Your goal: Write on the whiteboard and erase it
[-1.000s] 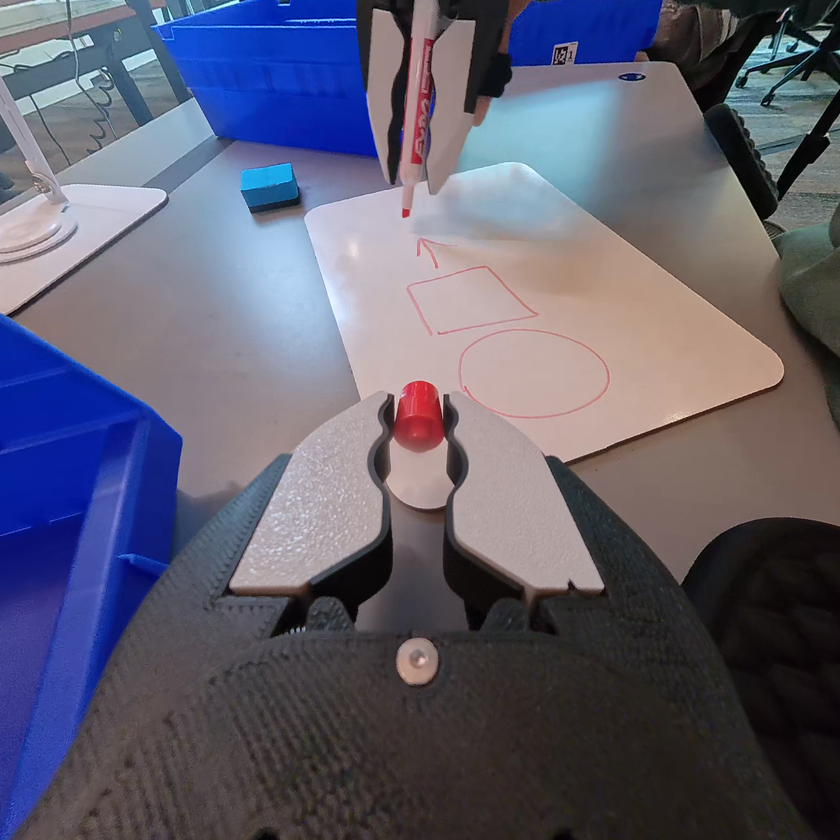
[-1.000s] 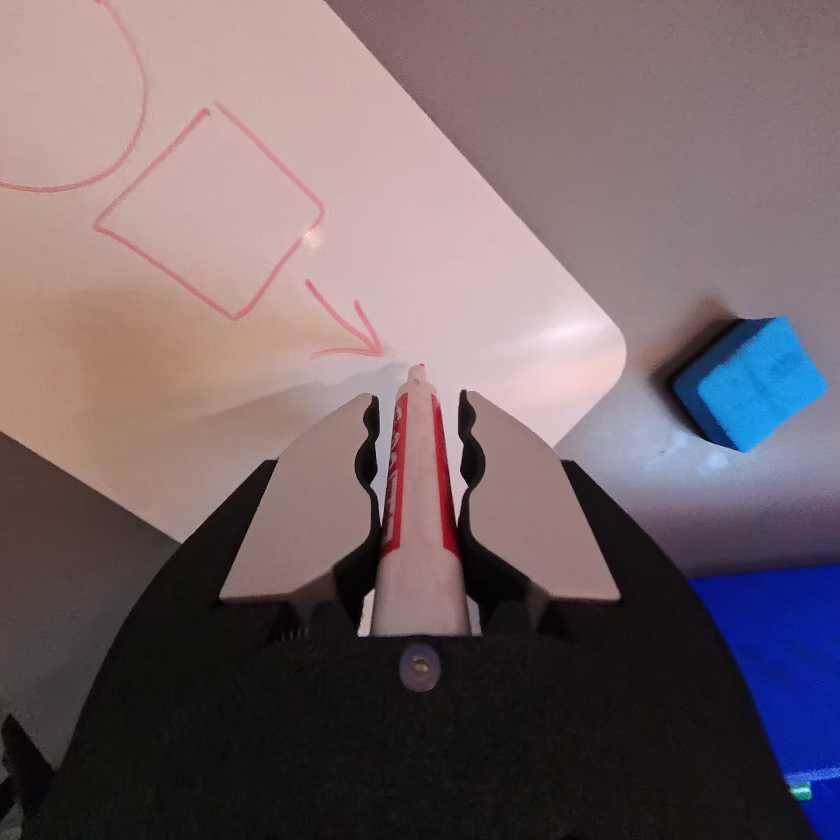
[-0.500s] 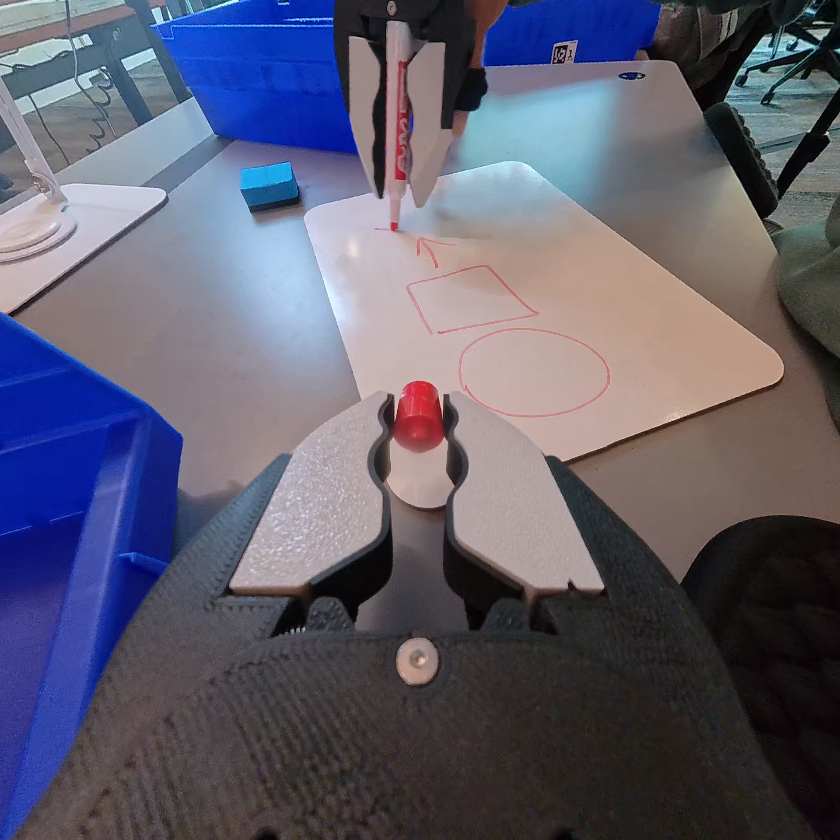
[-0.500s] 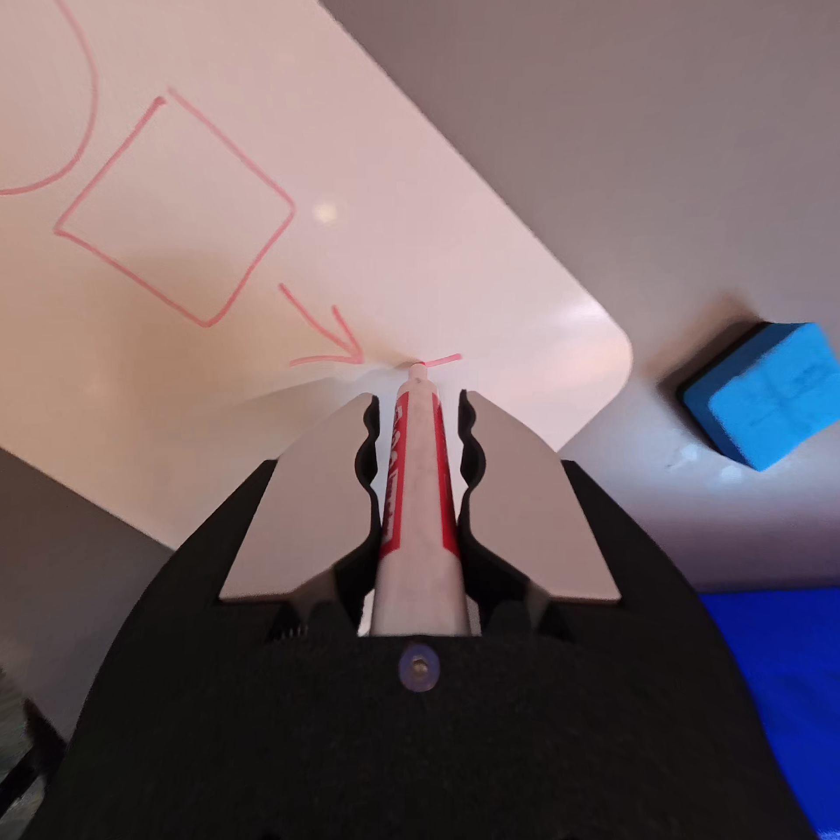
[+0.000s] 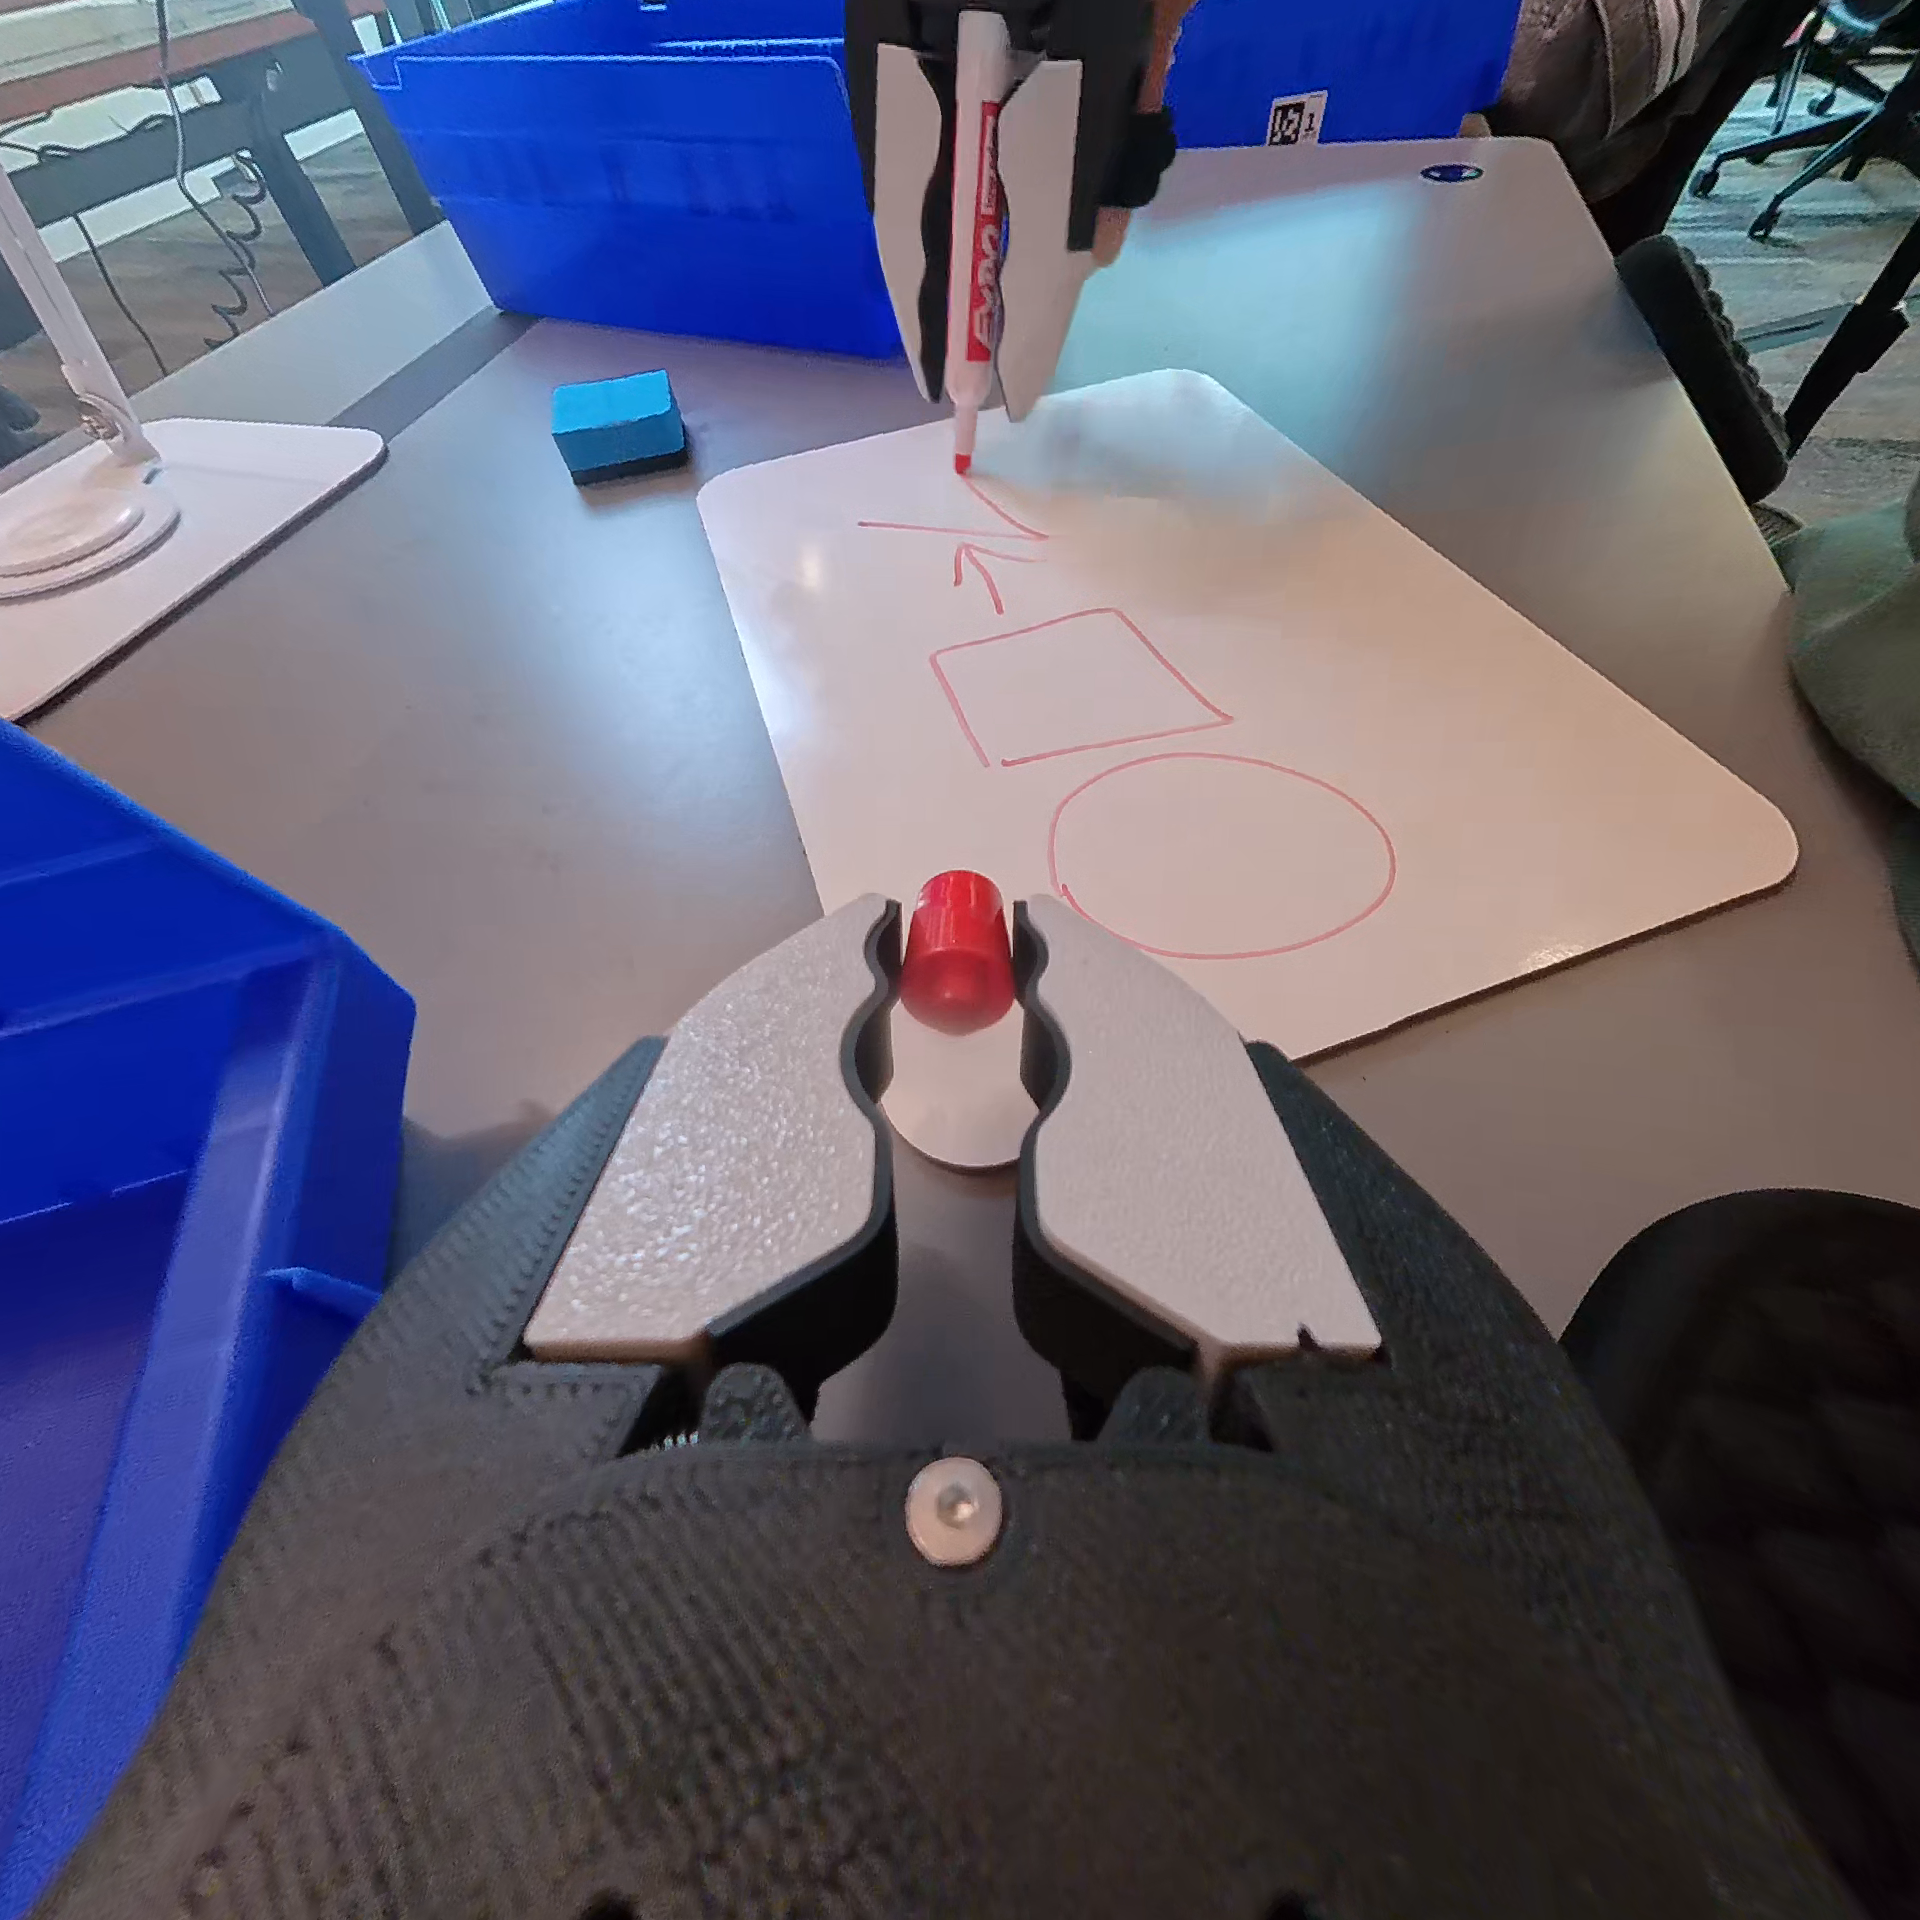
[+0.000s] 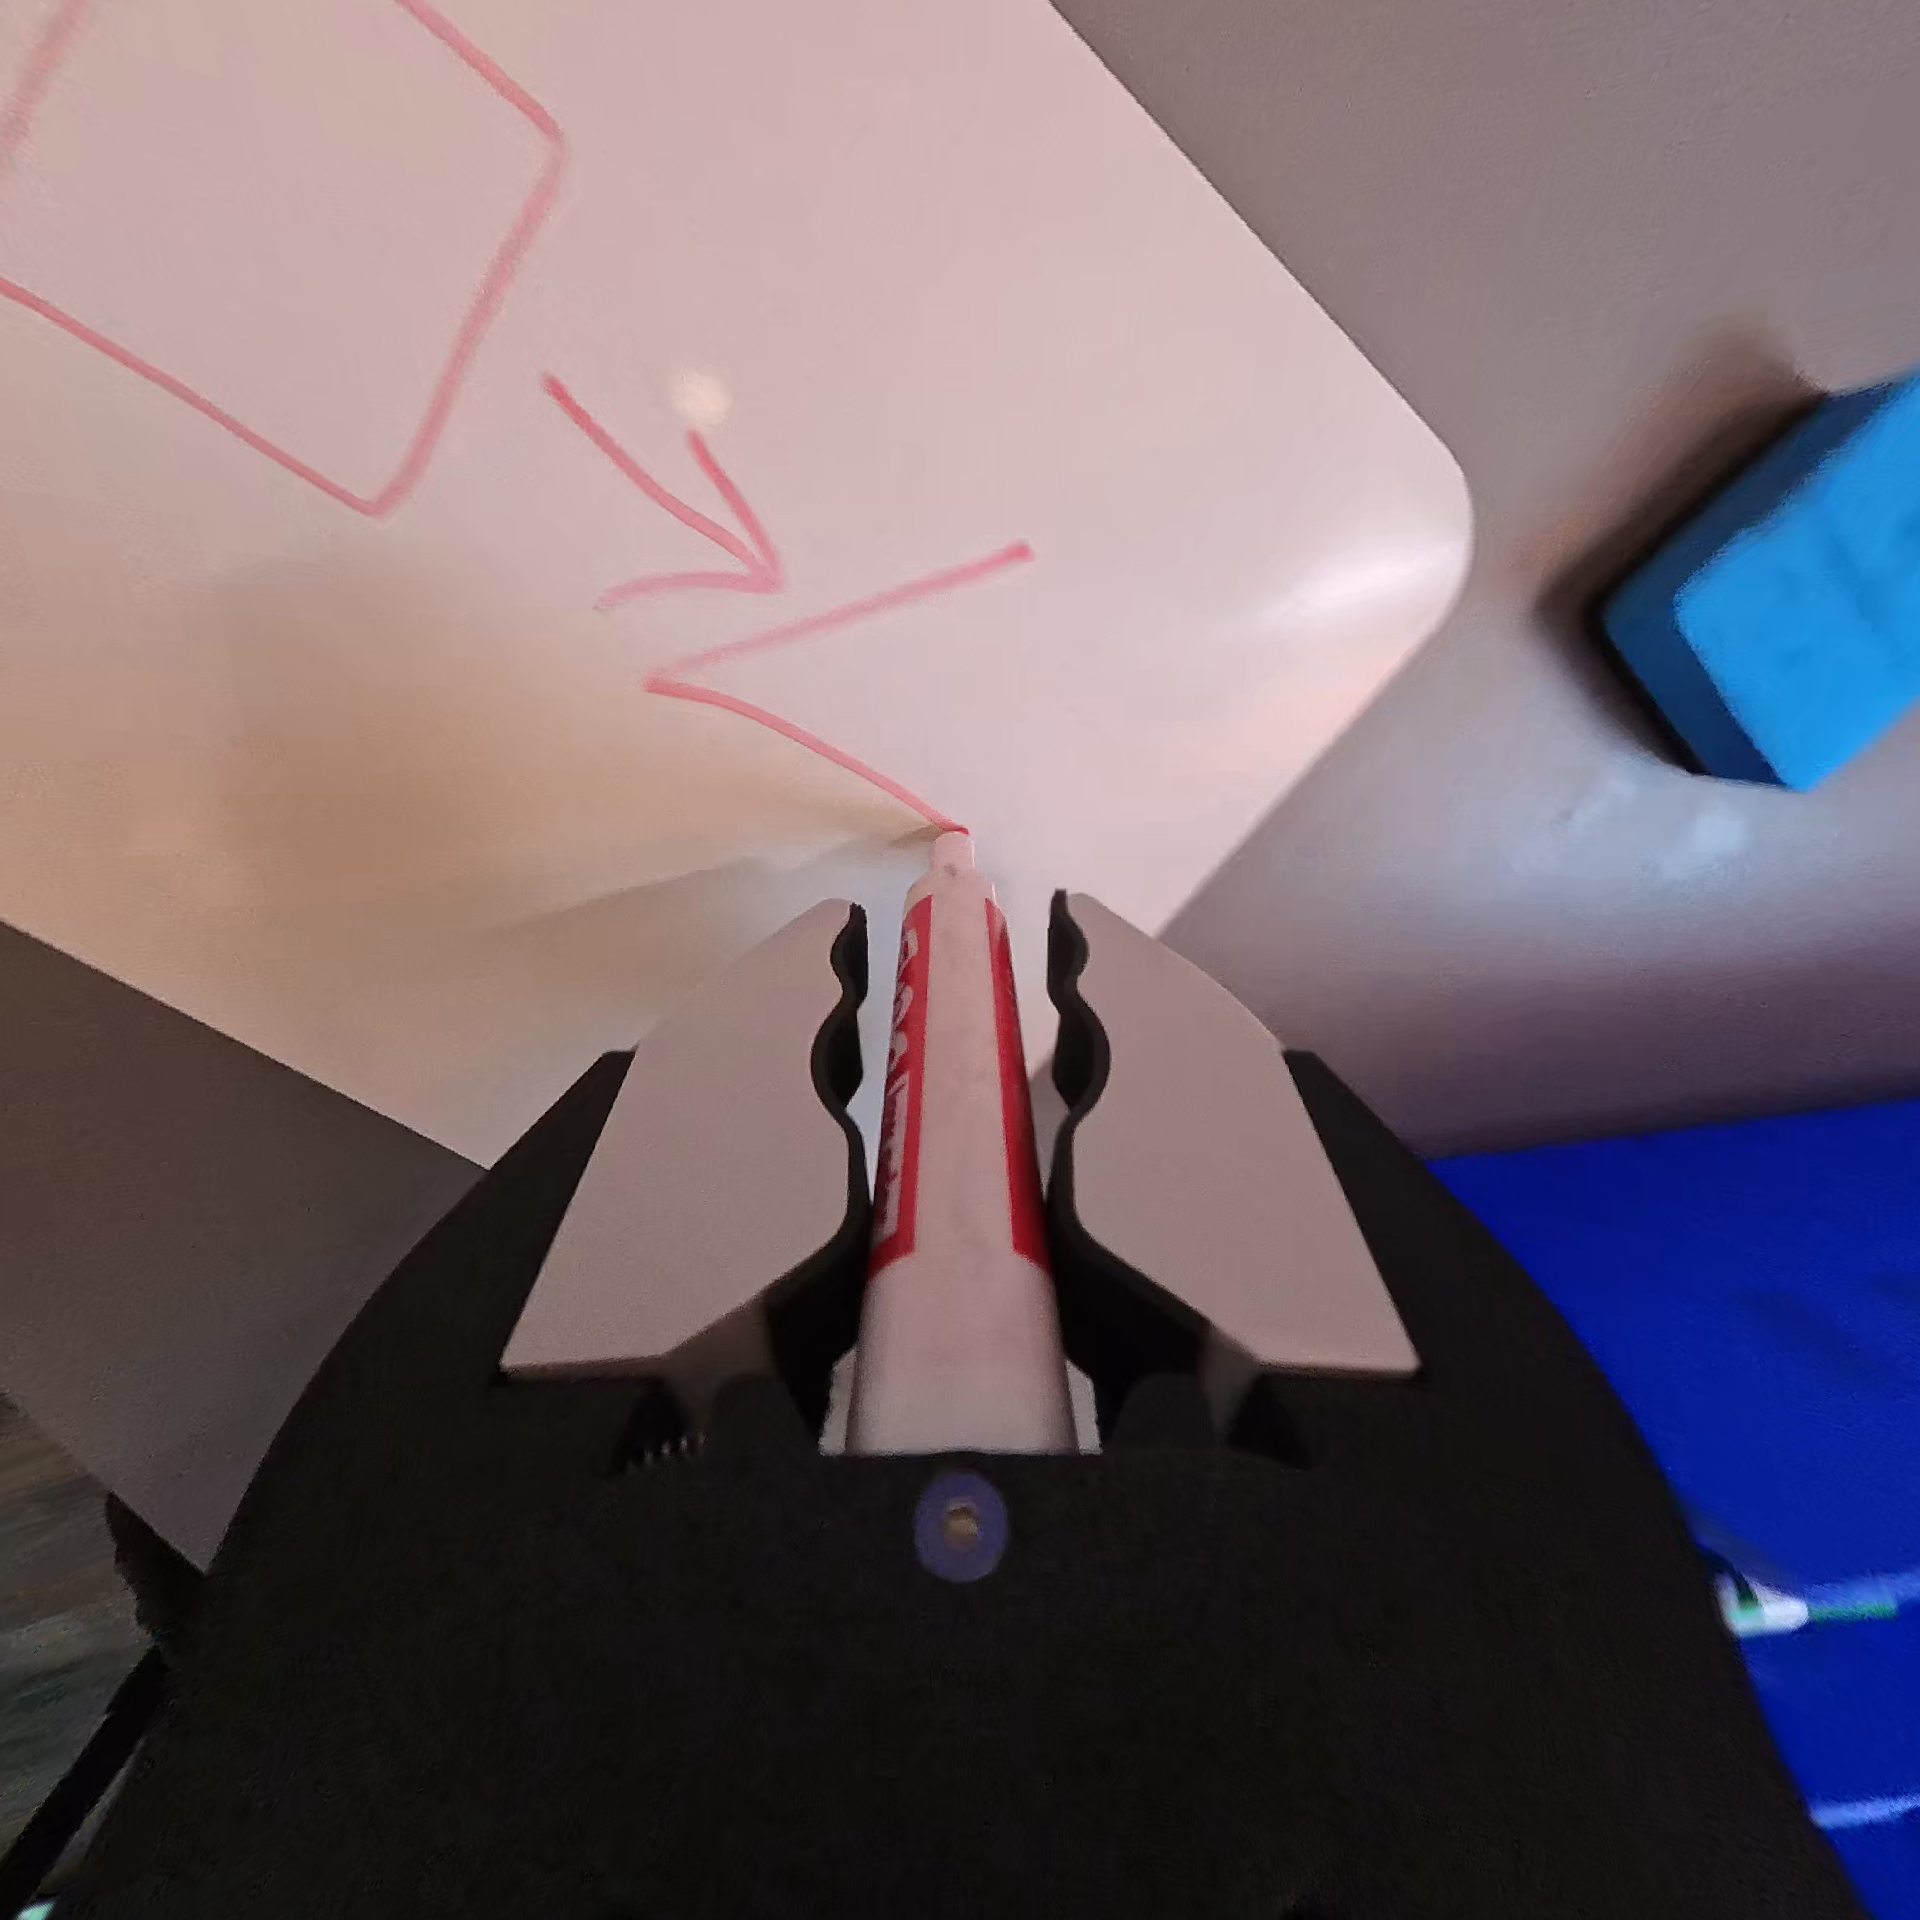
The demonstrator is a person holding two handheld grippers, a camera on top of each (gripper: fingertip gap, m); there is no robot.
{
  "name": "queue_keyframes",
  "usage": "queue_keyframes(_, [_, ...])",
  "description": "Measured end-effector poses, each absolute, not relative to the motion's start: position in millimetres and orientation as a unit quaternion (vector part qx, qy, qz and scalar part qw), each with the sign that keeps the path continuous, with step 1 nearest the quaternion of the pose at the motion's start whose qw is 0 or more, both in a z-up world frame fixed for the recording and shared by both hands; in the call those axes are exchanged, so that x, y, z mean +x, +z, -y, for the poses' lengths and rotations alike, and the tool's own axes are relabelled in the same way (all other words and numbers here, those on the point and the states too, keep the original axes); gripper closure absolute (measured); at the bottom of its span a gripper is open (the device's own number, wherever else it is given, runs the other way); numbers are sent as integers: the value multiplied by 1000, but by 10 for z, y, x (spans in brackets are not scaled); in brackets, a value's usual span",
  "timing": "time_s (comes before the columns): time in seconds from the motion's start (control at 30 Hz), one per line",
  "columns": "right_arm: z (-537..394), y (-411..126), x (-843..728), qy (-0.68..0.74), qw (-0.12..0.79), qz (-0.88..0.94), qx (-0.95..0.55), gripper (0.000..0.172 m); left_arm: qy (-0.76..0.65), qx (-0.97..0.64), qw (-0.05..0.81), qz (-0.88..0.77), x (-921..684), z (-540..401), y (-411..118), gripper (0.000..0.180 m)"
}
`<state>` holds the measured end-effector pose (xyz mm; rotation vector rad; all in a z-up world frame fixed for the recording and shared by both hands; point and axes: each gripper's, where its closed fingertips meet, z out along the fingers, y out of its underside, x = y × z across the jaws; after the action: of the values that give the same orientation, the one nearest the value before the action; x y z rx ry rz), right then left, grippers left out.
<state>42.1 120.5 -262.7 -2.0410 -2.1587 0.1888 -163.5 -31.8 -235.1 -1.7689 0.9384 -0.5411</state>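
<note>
On the smooth grey table (image 5: 468, 748) lies a glossy white whiteboard (image 5: 1455, 727) with rounded corners, bearing thin red line drawings: a circle (image 5: 1221, 852), a square (image 5: 1075, 686), a small arrow (image 5: 977, 577) and a zigzag stroke (image 5: 966, 520). The right gripper (image 5: 971, 400), its flat pale fingers lined with wavy black pads, is clenched on a slim white marker (image 5: 977, 239) with a red label, whose red tip touches the board near its far edge at the end of the zigzag. The left gripper (image 5: 954, 940), with grainy grey fingers (image 5: 758, 1101) on a ribbed black body, pinches a short, shiny red marker cap (image 5: 954, 956) over the board's near corner. A blue foam eraser (image 5: 618, 426) with a dark base sits on the table just beside the board's far corner, near hard blue plastic bins (image 5: 665, 208).
</note>
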Motion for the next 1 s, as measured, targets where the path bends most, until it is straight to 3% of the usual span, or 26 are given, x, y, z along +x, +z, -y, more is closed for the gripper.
queue_keyframes(0.47, [-1297,-2608,-96,95,123,733,-662,136,-227,-734,506,-391,-1636,331,-2353,160])
queue_keyframes(0.8, [-695,-1637,-405,371,308,639,-600,137,-234,-709,539,-391,-1569,343,-2222,160])
queue_keyframes(1.0, [-269,-1252,-596,494,359,592,-525,137,-247,-643,609,-394,-1275,344,-1739,160])
